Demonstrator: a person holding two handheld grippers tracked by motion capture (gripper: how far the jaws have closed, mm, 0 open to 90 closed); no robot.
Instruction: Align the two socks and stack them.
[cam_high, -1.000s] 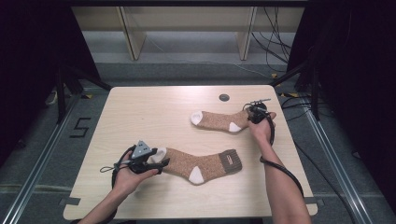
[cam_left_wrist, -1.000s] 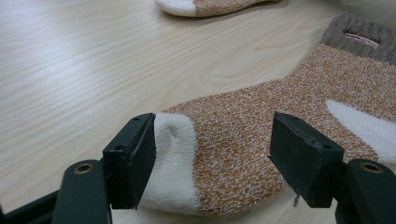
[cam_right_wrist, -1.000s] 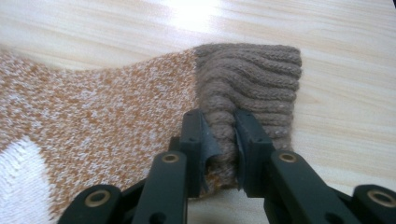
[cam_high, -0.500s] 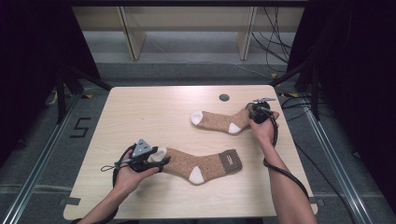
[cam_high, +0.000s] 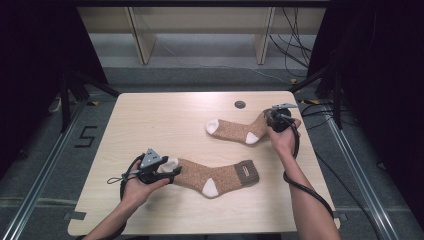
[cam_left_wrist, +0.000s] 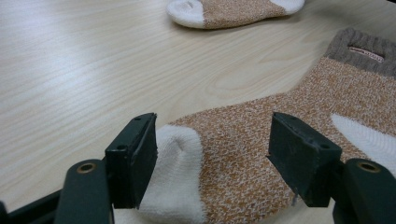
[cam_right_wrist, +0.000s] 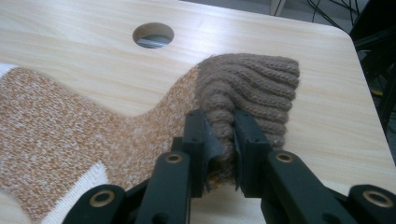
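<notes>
table (cam_high: 165, 120) bare from 9 to 12 o'clock: free passage | hole (cam_high: 240, 104) at 1 | socks (cam_high: 220, 176) block centre and 2

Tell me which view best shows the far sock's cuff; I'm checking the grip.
The right gripper view: the ribbed brown cuff is pinched between the right gripper jaws. The high view shows the far sock small, its cuff behind the hand. The left gripper view catches its toe end.

Lab: lone table (cam_high: 150, 115), floor cables (cam_high: 295, 30), metal rails (cam_high: 40, 185).
</notes>
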